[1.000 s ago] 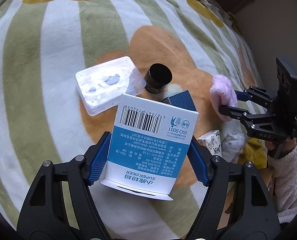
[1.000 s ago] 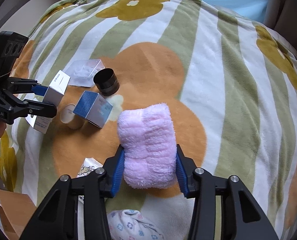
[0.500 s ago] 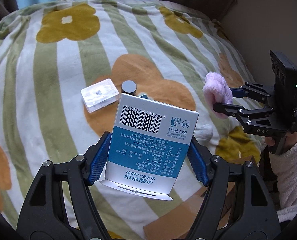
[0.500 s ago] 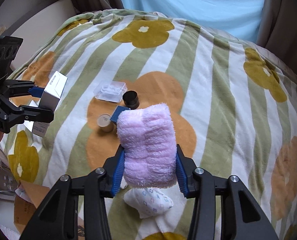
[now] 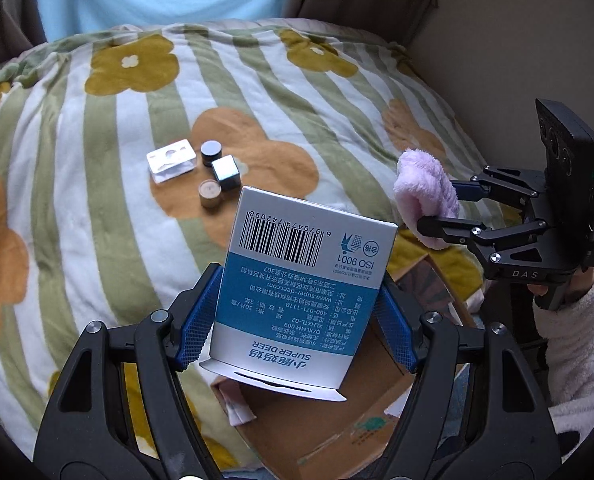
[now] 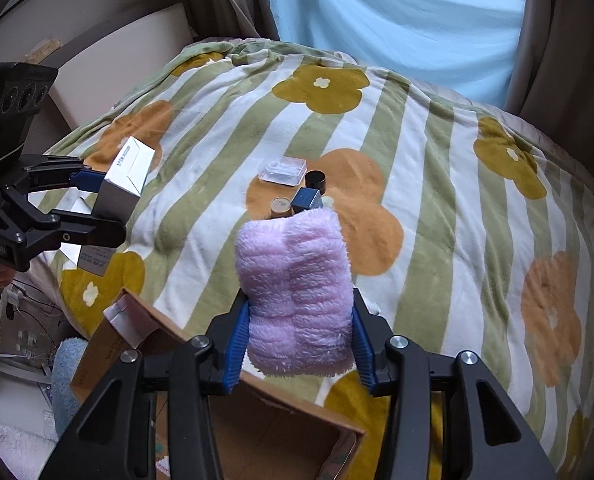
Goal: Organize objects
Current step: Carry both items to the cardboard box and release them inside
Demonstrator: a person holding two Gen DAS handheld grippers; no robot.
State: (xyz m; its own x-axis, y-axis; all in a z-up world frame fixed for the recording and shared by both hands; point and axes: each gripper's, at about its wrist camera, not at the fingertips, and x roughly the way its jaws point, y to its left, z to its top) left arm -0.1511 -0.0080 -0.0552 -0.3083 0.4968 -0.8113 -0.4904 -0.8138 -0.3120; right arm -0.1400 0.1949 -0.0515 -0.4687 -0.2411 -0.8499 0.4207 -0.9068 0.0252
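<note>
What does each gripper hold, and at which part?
Left gripper: the white-and-blue box, clamped across its two sides. Right gripper: the pink fluffy cloth, at its lower sides.

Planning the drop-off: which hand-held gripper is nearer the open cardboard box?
Right hand-held gripper, holding the pink towel just above the cardboard box; the left is off to its side.

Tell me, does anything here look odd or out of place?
Little stands out. The white-and-blue box in the left gripper is held upside down, its print inverted and its bottom flap hanging open. The pink cloth in the right gripper looks fine.
</note>
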